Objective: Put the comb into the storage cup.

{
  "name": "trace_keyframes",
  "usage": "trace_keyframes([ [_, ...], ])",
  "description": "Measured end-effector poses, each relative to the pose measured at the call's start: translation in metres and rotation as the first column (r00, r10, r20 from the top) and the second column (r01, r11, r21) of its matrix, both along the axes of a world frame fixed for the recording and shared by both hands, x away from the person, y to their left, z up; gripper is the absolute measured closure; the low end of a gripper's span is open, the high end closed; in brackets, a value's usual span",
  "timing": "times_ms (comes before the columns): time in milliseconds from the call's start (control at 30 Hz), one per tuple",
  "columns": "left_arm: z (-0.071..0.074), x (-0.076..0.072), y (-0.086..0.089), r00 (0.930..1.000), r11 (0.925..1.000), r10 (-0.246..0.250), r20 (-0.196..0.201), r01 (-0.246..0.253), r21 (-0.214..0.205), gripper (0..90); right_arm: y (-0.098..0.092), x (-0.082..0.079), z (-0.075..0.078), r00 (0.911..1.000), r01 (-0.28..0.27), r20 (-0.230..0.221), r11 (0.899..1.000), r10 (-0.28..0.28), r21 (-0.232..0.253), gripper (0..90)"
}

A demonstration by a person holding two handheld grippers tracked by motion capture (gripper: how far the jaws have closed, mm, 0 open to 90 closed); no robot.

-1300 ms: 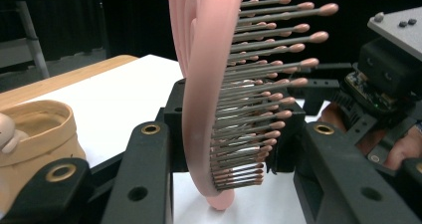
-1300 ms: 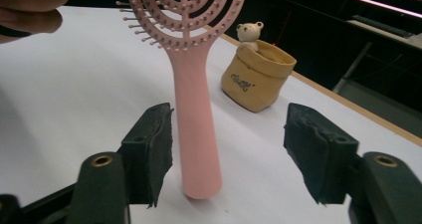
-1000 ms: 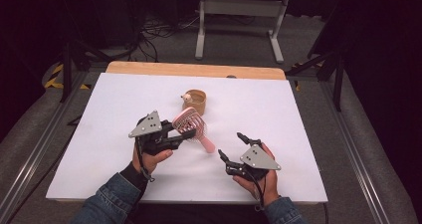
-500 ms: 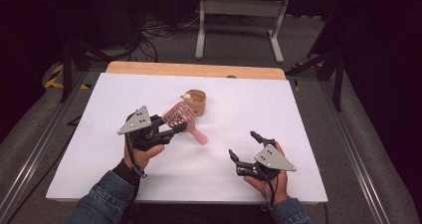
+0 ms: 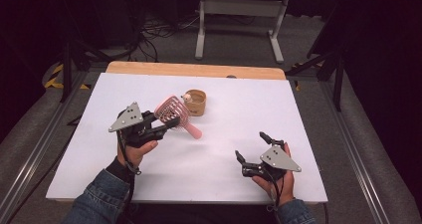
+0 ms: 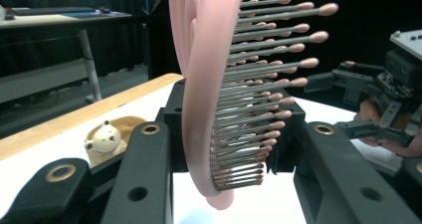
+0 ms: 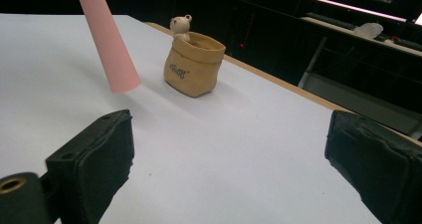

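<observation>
My left gripper [image 5: 166,127] clamps the pink hairbrush [image 5: 169,113] by its head, handle pointing toward 4 o'clock above the white table [image 5: 89,176]. My right gripper [image 5: 249,153] has just been opening, with nothing between its jaws. Risk: the grip sits on flexible bristles; the handle's weight may rotate the brush, striking the tan bear pouch [image 5: 195,102] at its 2 o'clock.

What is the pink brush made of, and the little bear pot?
The pink brush looks like smooth plastic: even colour, soft sheen, thin grey pins with pink ball tips. The bear pot looks like matte ceramic or resin shaped like a crumpled sack; which one is unclear.
</observation>
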State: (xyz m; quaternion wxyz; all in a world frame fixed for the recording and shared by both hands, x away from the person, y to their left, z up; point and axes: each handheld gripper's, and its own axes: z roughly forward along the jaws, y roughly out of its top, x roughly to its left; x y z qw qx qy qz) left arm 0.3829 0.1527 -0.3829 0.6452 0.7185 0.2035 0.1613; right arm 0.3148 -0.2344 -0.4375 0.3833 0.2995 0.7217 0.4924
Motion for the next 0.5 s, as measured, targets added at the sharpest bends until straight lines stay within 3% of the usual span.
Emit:
trace_keyframes([
  [233, 0.009, 0.002, 0.009, 0.9991, 0.9992, 0.037, 0.019, -0.037, -0.015, 63.6, -0.003, 0.0, -0.001, 0.999, 0.044, 0.012, 0.999, -0.044, 0.003, 7.8],
  [500, 0.023, 0.003, 0.017, 0.997, 0.9978, 0.059, 0.051, -0.058, -0.033, 63.6, -0.001, 0.0, -0.002, 0.9987, 0.05, 0.011, 0.998, -0.049, -0.04, 8.9],
])
